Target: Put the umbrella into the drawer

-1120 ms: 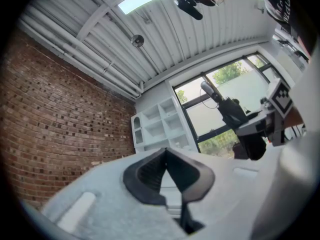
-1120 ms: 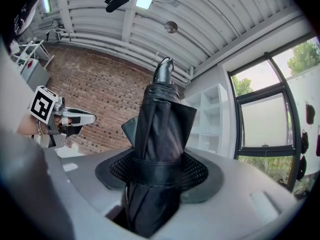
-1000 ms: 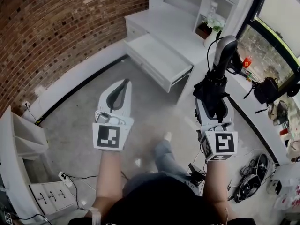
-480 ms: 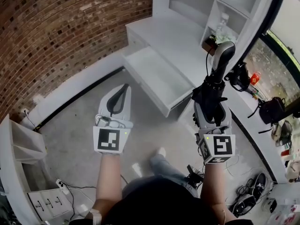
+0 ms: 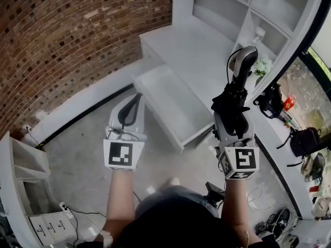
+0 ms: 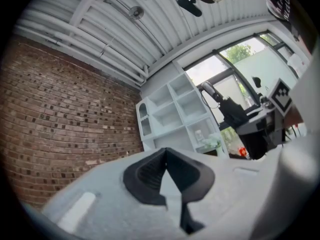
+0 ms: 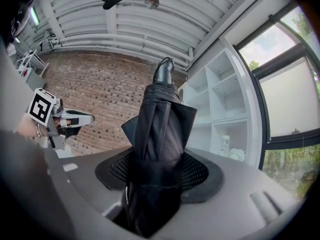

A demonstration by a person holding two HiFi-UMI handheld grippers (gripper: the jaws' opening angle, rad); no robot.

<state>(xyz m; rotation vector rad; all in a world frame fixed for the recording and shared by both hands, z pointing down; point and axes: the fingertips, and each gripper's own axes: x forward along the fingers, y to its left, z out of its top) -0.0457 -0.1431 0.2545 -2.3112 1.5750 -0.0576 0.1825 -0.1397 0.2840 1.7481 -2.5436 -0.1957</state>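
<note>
A folded black umbrella (image 5: 231, 103) with a grey handle (image 5: 244, 62) points away from me, and my right gripper (image 5: 235, 119) is shut on its wrapped body. In the right gripper view the umbrella (image 7: 160, 134) stands up between the pads. The white drawer (image 5: 170, 105) stands pulled open from the low white cabinet, ahead of and between both grippers. The umbrella's handle is to the right of the drawer, over the cabinet top. My left gripper (image 5: 134, 99) hangs just left of the drawer's near corner. Its pads (image 6: 150, 171) meet at the tips with nothing between them.
White shelving (image 5: 243, 9) rises behind the cabinet top, with a small plant (image 5: 262, 66) in it. A brick wall (image 5: 67, 30) runs along the left. Dark bags (image 5: 302, 138) lie on the window ledge at the right. A small white drawer unit (image 5: 31, 200) and cables (image 5: 274, 223) sit on the floor.
Both grippers have travelled forward toward the cabinet, so the open drawer now lies closer and more central in the head view. The umbrella stays in the right gripper.
</note>
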